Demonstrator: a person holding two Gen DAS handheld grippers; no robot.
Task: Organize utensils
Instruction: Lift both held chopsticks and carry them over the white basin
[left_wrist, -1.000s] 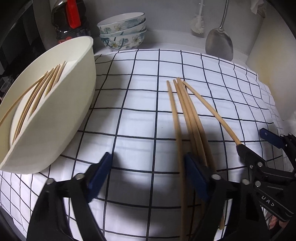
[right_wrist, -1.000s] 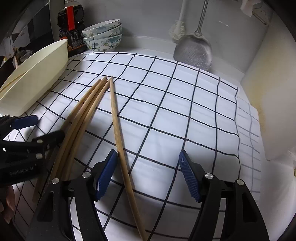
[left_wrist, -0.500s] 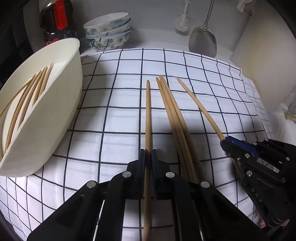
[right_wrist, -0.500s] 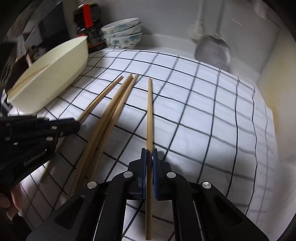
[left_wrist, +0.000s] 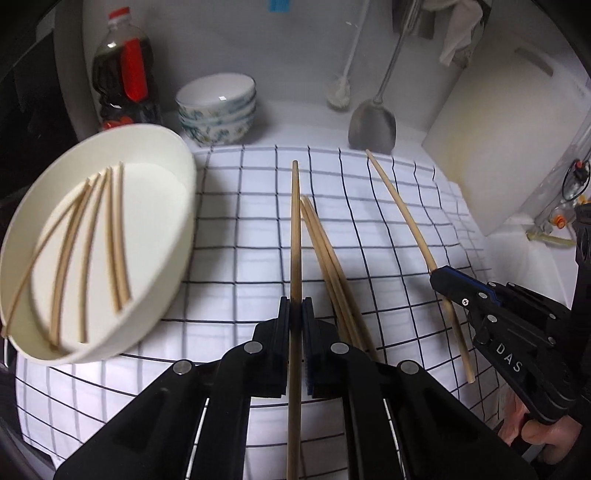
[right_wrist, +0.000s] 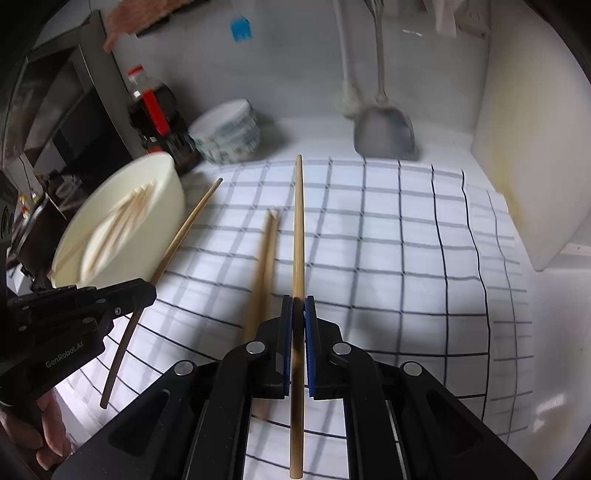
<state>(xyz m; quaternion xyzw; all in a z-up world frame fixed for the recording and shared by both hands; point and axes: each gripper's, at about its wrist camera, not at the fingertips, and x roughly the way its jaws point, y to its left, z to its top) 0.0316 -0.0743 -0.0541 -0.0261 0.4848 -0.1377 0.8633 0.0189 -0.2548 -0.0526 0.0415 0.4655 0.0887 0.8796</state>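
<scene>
While sorting is judged partway:
Bowl (left_wrist: 110, 236): about 5 chopsticks (left_wrist: 114, 243) inside, left of the left gripper (left_wrist: 295, 317).
Left gripper: clamps 1 chopstick (left_wrist: 294, 236).
Right gripper (right_wrist: 298, 317): clamps 1 chopstick (right_wrist: 297, 229).
Cloth (left_wrist: 243, 236): loose chopsticks (left_wrist: 328, 258) between both grippers.

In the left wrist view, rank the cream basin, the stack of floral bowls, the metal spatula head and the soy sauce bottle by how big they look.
1. cream basin, by far the largest, though also nearest the camera.
2. soy sauce bottle.
3. stack of floral bowls, close to the bottle, so that order is unsure.
4. metal spatula head, smallest.
</scene>
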